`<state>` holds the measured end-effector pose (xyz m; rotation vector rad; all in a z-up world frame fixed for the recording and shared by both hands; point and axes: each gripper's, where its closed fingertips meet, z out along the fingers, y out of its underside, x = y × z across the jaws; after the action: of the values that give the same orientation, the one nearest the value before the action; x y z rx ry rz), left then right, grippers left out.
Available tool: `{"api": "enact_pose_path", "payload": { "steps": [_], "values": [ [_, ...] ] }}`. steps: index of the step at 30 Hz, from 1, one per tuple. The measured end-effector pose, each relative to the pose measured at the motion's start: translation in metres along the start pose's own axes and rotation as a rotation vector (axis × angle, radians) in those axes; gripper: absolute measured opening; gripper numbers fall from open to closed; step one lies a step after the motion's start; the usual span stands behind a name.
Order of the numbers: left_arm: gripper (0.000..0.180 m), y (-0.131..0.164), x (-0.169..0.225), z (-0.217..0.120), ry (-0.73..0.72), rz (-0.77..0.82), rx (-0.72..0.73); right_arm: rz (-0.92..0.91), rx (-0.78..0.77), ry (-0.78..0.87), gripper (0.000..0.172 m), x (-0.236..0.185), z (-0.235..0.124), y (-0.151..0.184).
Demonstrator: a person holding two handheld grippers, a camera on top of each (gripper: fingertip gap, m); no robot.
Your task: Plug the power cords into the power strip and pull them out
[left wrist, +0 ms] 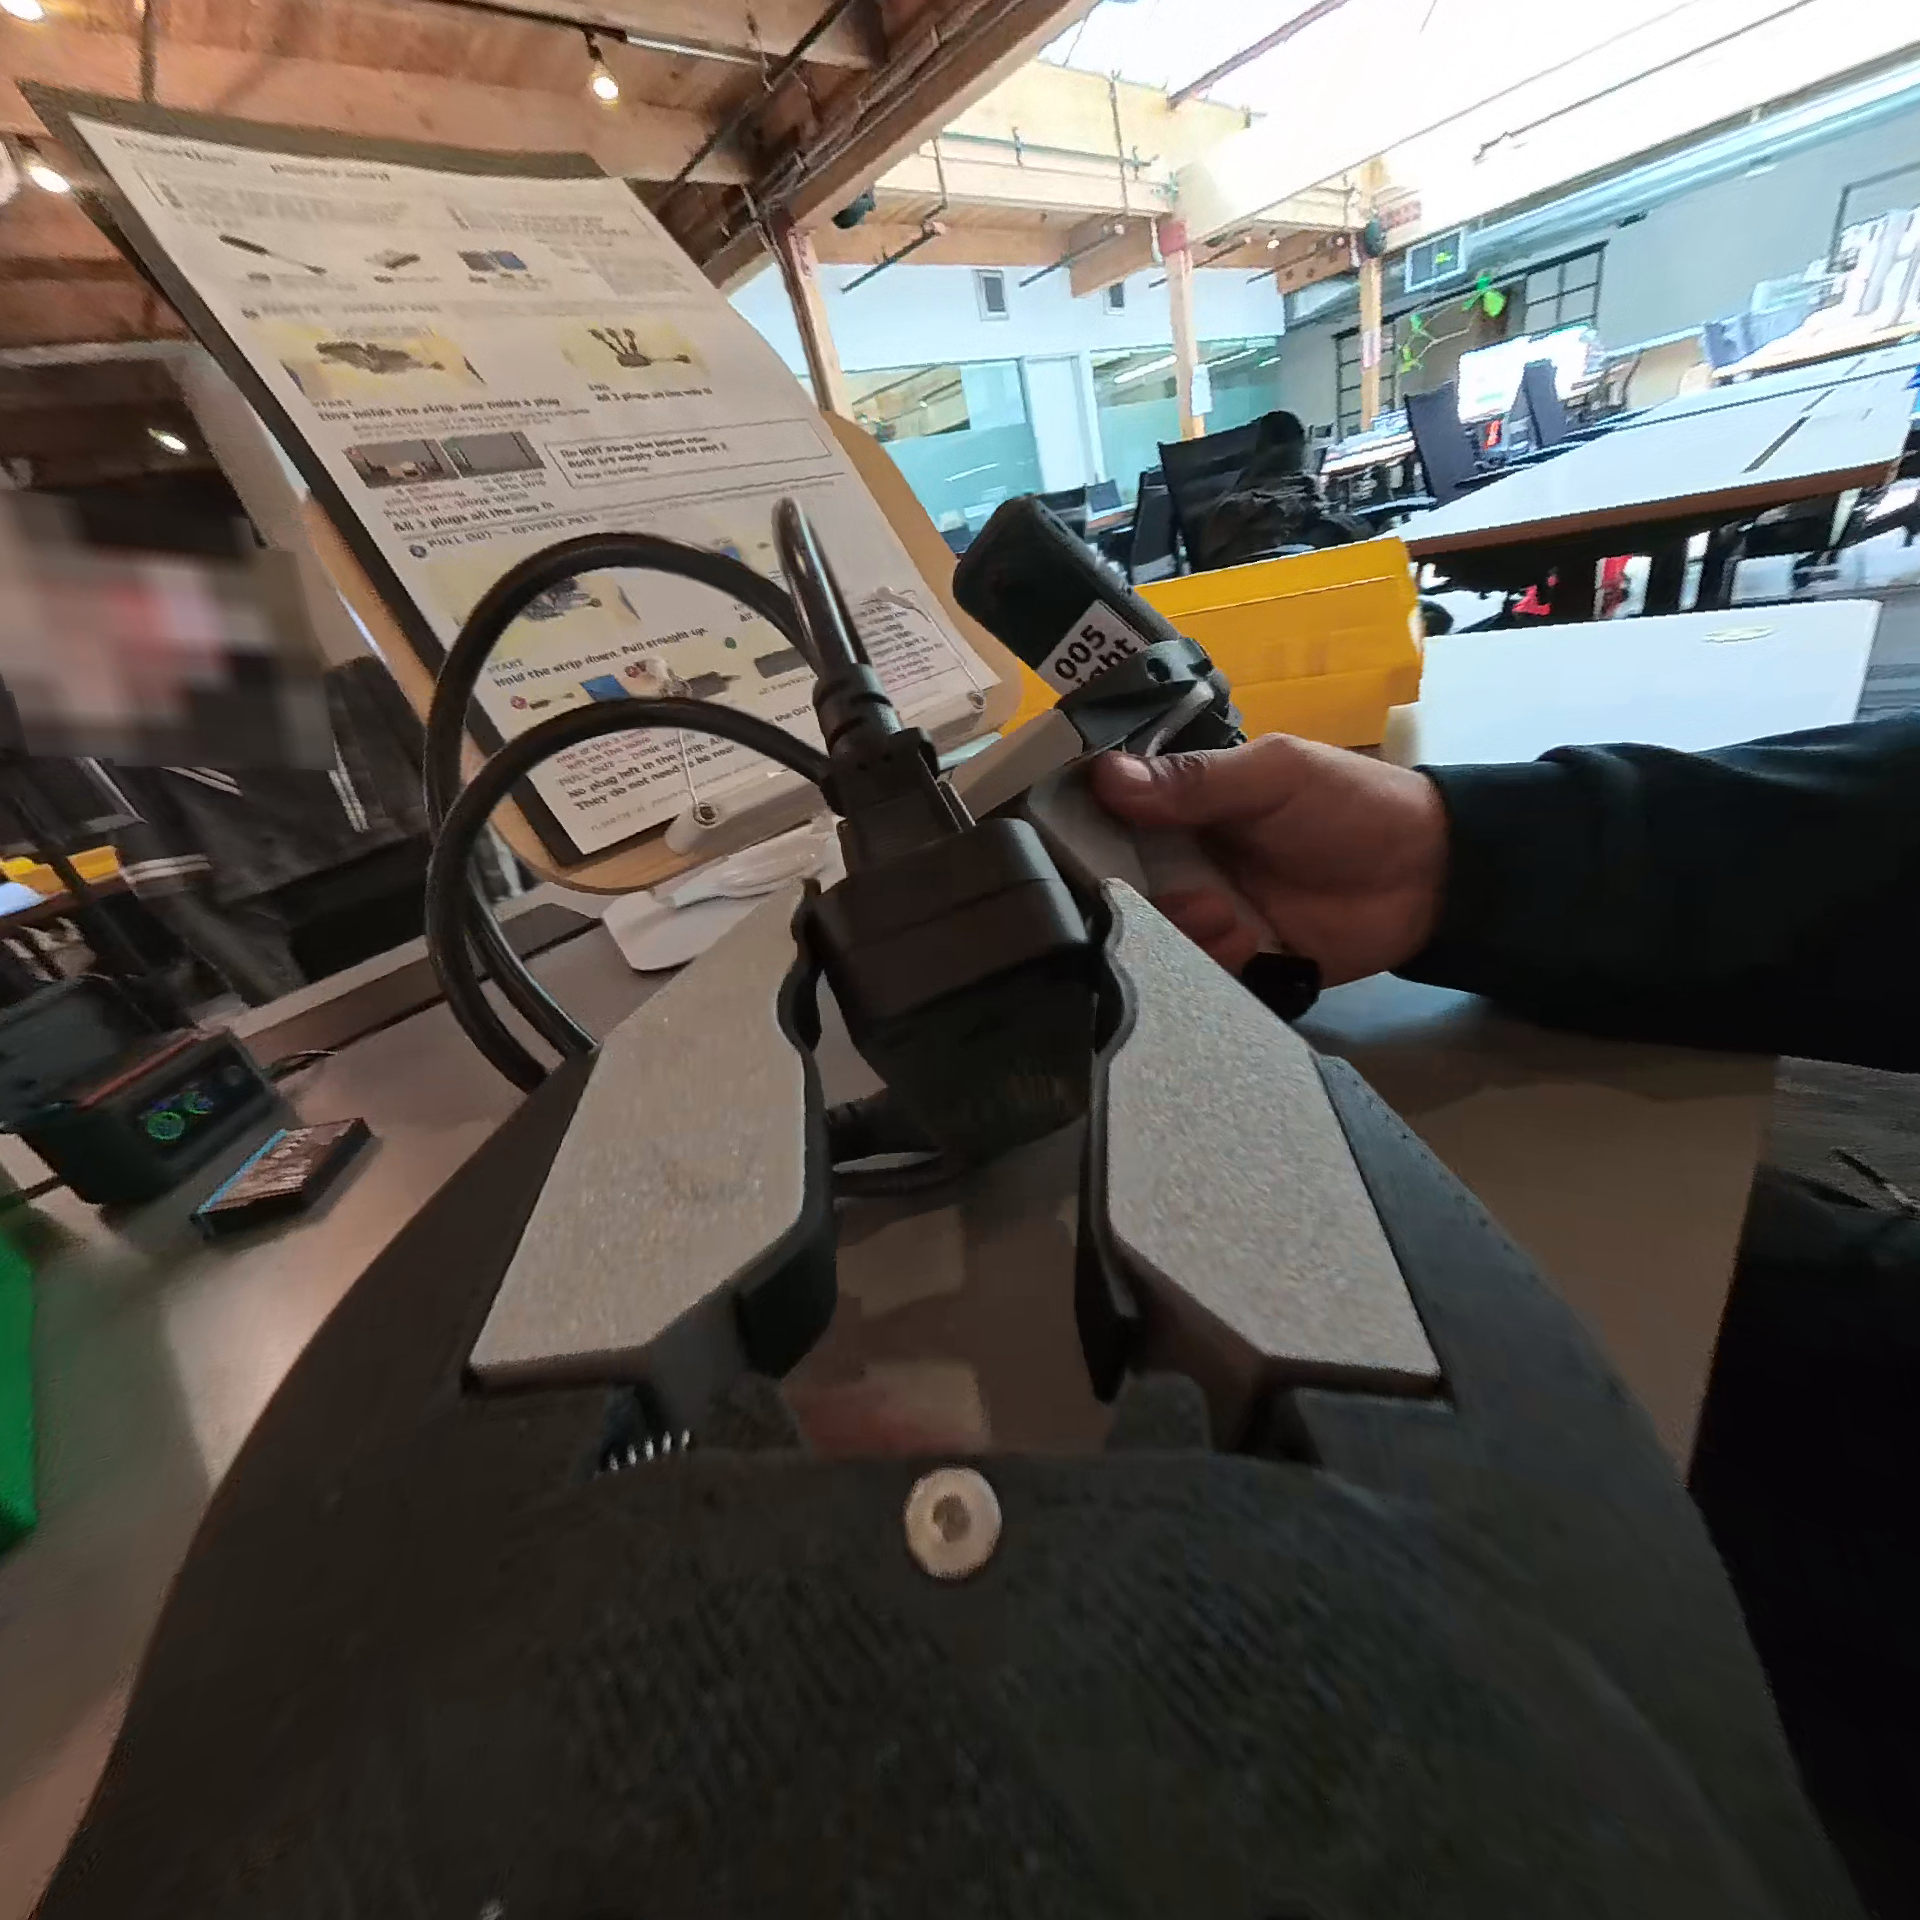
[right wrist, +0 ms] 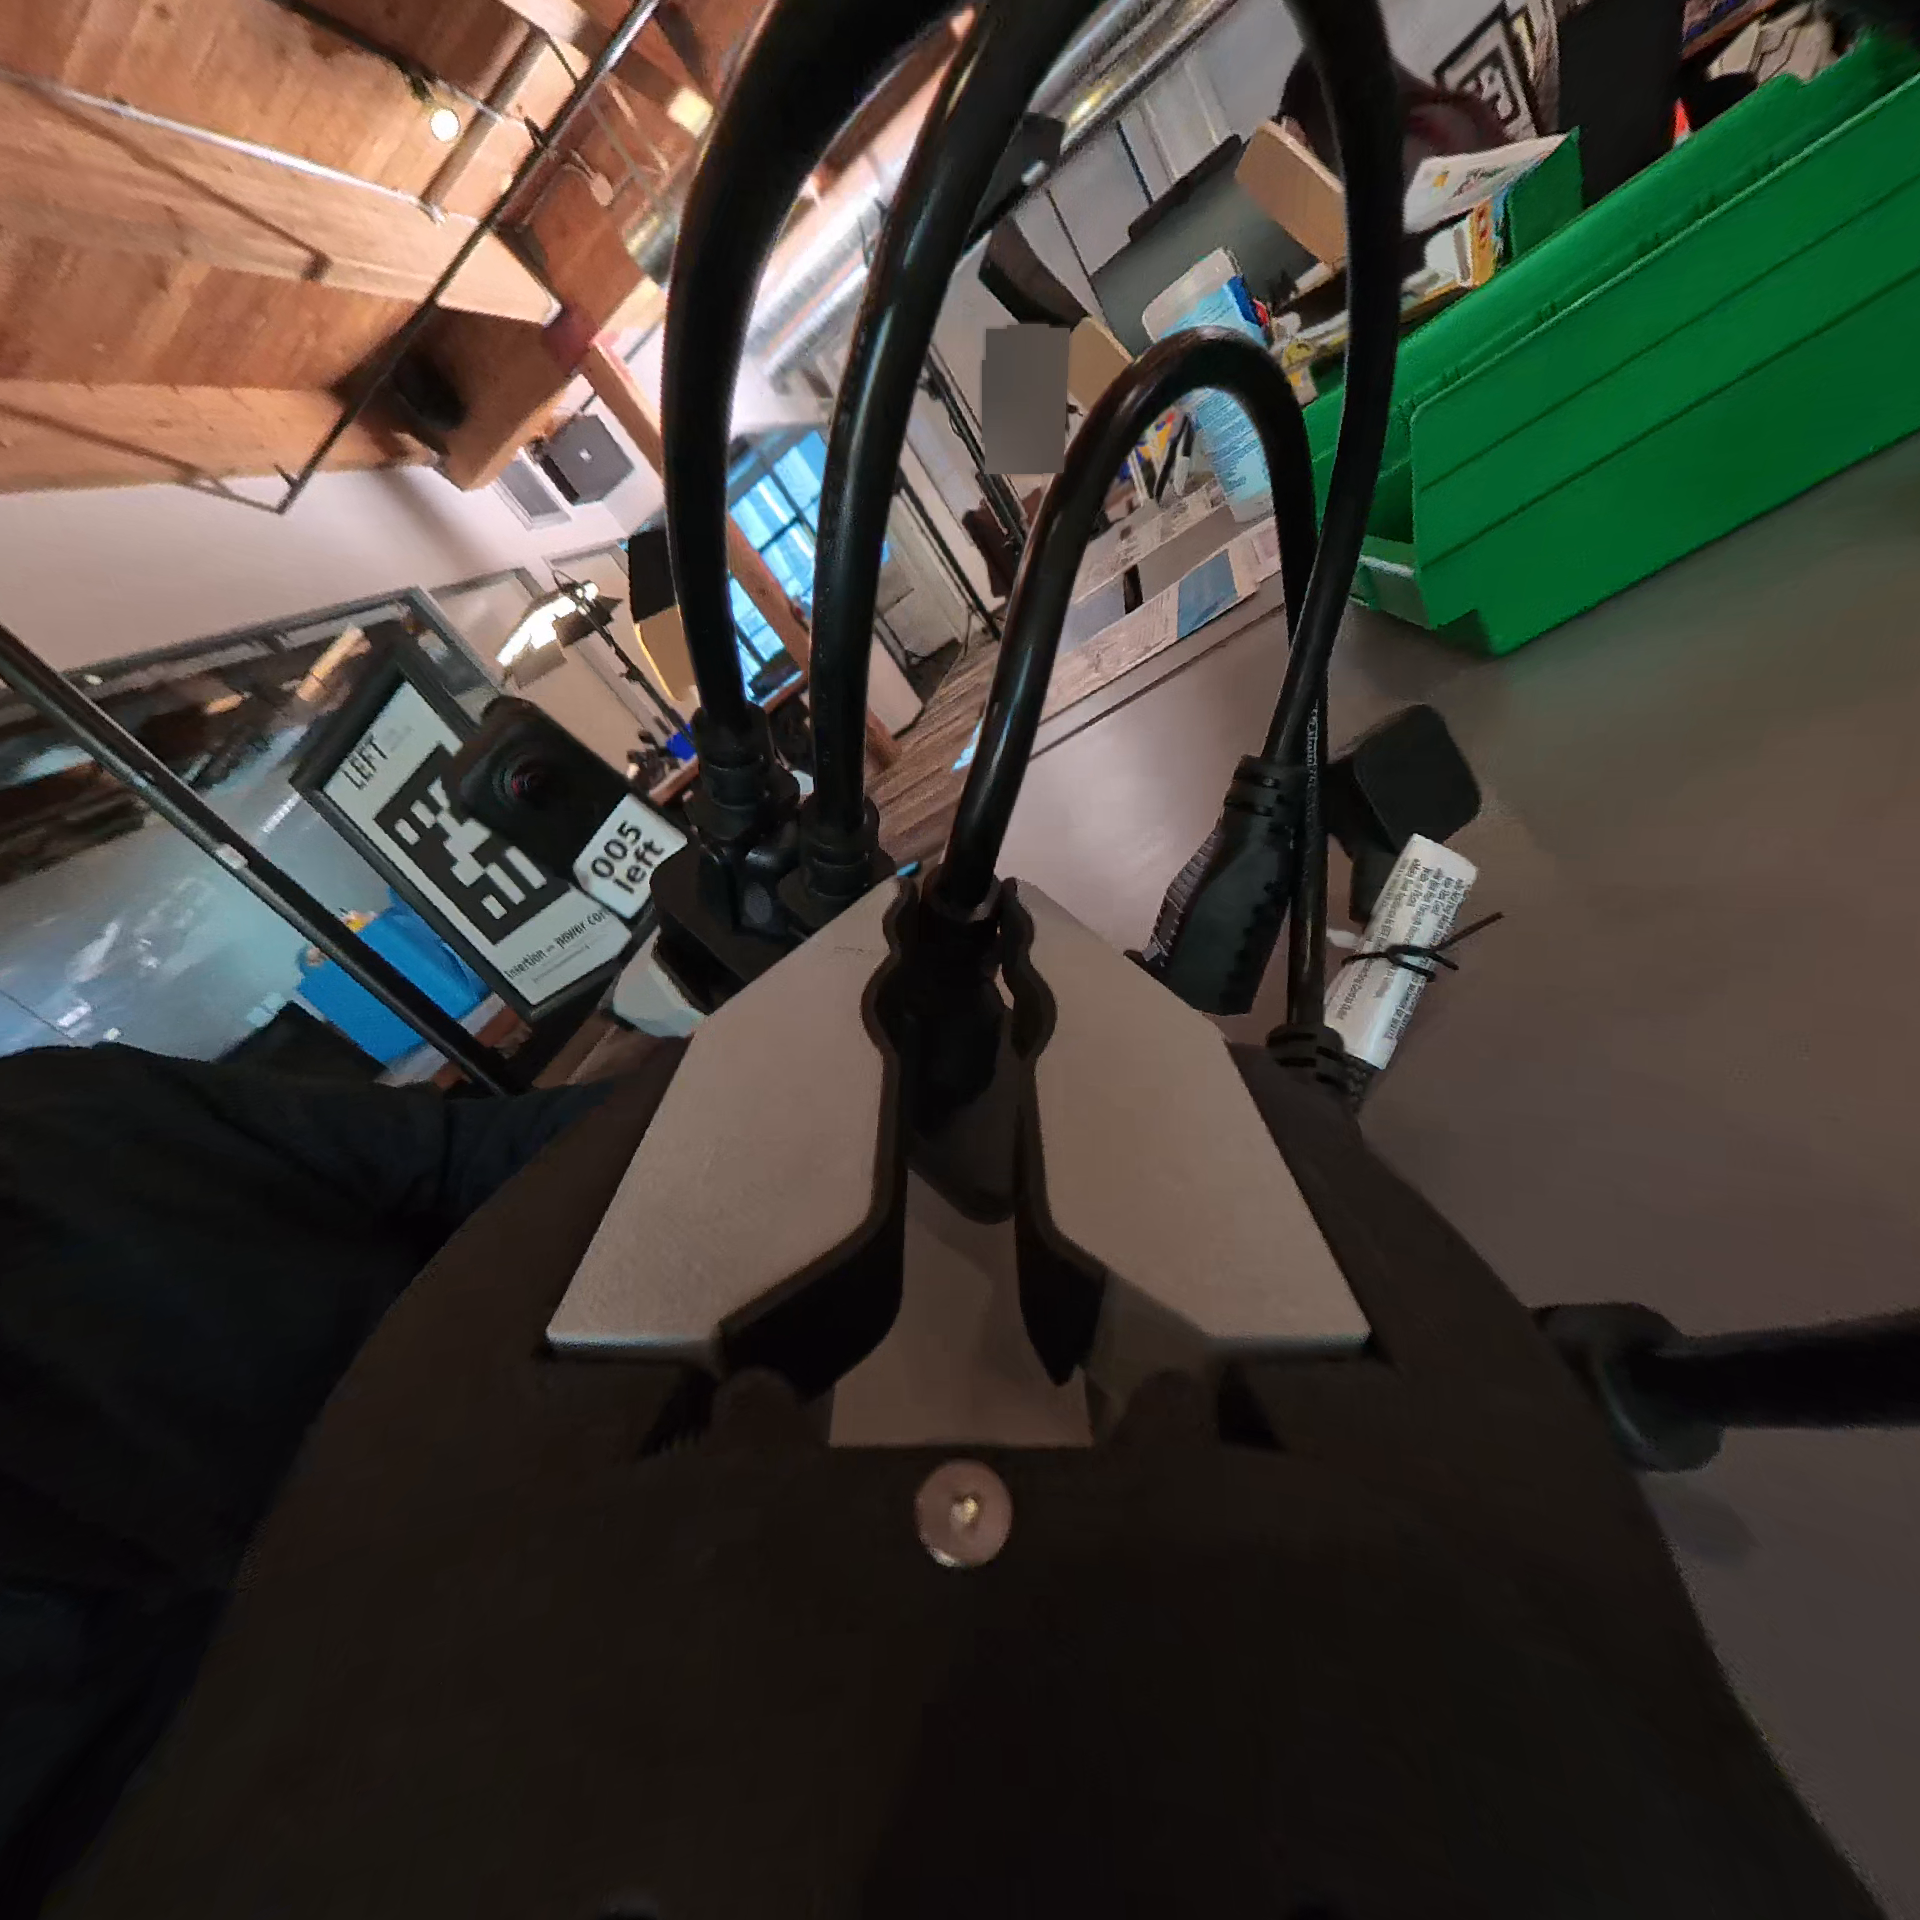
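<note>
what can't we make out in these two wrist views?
- Plug prongs: left wrist view, the plug sits on the power strip; how deep it sits is unclear.
- Strip sockets: hidden by the left gripper fingers.
- Right gripper: right wrist view, pads close on a black plug, whose body is mostly hidden.
- Cord loops: cut off by the top edge.

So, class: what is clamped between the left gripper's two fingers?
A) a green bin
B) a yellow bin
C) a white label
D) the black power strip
D: the left gripper has both fingers pressed against the black power strip, which has a plug in it.
</note>
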<state>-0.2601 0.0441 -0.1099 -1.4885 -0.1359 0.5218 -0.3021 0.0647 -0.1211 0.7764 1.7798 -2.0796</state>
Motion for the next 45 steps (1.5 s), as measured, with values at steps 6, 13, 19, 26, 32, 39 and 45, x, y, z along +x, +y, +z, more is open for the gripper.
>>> {"api": "enact_pose_path", "payload": {
  "steps": [6, 13, 19, 26, 32, 39, 45],
  "values": [
    [0.052, 0.010, 0.005, 0.006, -0.017, 0.055, -0.056, 0.157, 0.084, -0.070, 0.012, 0.005, -0.002, -0.006],
    [0.038, 0.010, -0.002, 0.004, -0.066, 0.084, -0.055, 0.289, 0.192, -0.104, 0.012, 0.016, -0.016, -0.017],
    [0.035, 0.011, -0.006, 0.004, -0.100, 0.108, -0.061, 0.310, 0.221, -0.085, 0.012, 0.022, -0.021, -0.020],
    [0.026, 0.000, -0.027, -0.006, -0.175, 0.022, 0.008, 0.316, 0.221, -0.089, 0.012, 0.022, -0.021, -0.020],
    [0.026, -0.007, -0.026, -0.009, -0.146, -0.008, 0.055, 0.310, 0.219, -0.085, 0.012, 0.022, -0.021, -0.020],
    [0.026, -0.009, -0.021, -0.008, -0.151, 0.041, 0.061, 0.275, 0.190, -0.081, 0.012, 0.018, -0.016, -0.017],
    [0.027, -0.010, -0.023, -0.009, -0.164, 0.052, 0.063, 0.246, 0.174, -0.064, 0.012, 0.017, -0.015, -0.016]
  ]
}}
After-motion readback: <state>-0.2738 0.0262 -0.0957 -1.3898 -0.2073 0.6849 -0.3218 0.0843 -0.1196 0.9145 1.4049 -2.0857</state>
